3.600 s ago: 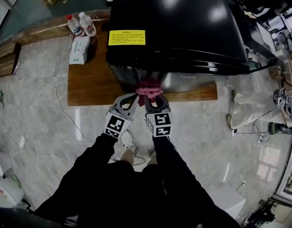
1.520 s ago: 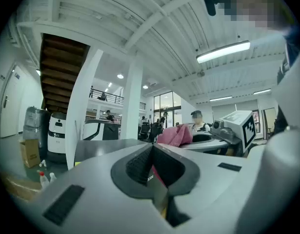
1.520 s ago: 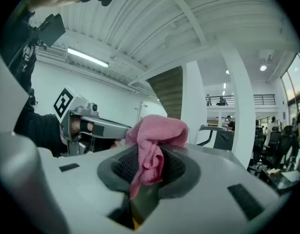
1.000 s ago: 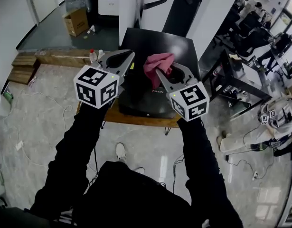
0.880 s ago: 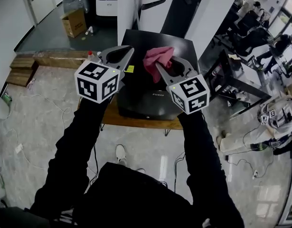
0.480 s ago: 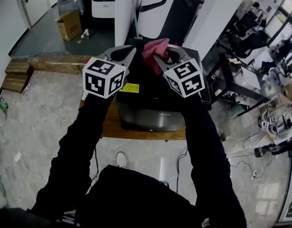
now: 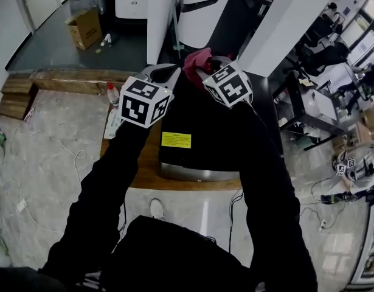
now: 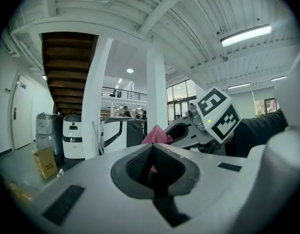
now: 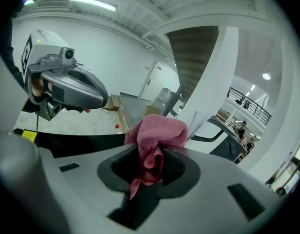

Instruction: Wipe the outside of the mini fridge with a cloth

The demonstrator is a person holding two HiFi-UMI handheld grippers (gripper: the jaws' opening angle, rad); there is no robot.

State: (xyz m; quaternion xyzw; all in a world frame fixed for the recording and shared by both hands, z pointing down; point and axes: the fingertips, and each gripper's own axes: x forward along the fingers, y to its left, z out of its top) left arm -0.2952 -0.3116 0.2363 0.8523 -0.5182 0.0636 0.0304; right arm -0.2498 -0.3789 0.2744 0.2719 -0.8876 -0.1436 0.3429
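**Cloth lifted from the fridge front toward the back of its top**

Seen from above, both grippers sit in the upper middle of the frame, over the far edge of the black mini fridge [image 7: 202, 117]. The right gripper [image 7: 203, 72] pinches a bunched pink cloth [image 7: 197, 59] between its jaws. The left gripper [image 7: 173, 72], just beside it, has its jaws pressed together with nothing in them. A few seconds ago the cloth was low against the fridge's front face. Since then both arms have risen and reached steadily farther back. The cloth seems held clear of the surface. The front pass looks finished, and a wipe of the top is probably next.
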